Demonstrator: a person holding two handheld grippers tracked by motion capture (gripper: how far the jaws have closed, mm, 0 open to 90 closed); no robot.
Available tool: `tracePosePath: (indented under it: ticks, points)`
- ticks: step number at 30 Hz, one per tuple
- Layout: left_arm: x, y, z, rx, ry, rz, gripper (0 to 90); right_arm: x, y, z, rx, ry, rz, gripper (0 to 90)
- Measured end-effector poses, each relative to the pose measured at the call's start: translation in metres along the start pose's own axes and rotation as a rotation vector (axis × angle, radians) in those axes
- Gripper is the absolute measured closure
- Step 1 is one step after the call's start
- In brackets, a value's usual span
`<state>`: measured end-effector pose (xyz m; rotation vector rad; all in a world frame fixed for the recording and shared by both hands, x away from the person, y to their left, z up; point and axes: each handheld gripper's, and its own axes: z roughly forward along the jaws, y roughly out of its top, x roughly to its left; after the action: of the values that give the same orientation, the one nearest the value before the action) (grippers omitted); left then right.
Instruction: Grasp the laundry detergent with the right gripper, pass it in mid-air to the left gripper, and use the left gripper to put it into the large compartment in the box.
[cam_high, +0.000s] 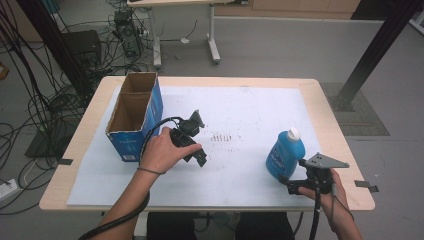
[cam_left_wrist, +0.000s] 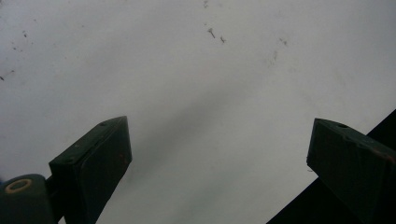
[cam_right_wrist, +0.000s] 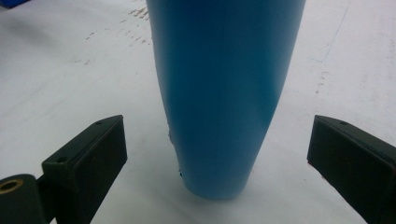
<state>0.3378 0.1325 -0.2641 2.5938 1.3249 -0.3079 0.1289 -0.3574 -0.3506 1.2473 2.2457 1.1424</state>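
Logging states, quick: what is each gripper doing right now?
Left gripper: open, holding nothing, over the white mat.
Right gripper: open, jaws either side of the blue bottle, not touching it.

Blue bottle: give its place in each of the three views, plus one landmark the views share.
High view: the blue bottle stands right of centre on the white mat, just ahead of the right hand-held gripper.
Left gripper view: not in it.
Right gripper view: centre, upright between the open jaws, touching neither.
Shared landmark: the white mat, with its brown speckles left of the bottle.
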Motion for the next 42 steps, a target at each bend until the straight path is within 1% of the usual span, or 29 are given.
tracePosePath:
  ticks: [16, 37, 42]
  points:
    - [0.0004, 0.001, -0.002, 0.0, 0.002, -0.002, 6.9, 0.0005, -0.0007, -0.0001, -0.009, -0.013, 0.007, 4.2]
    - [0.0012, 0.0035, 0.0012, 0.005, -0.001, 0.0, 6.9, 0.0006, -0.0024, -0.0007, -0.008, -0.021, 0.014, 3.8]
    - [0.002, 0.0033, 0.0017, 0.005, -0.003, -0.003, 6.9, 0.001, -0.003, -0.0004, -0.01, -0.022, 0.009, 3.8]
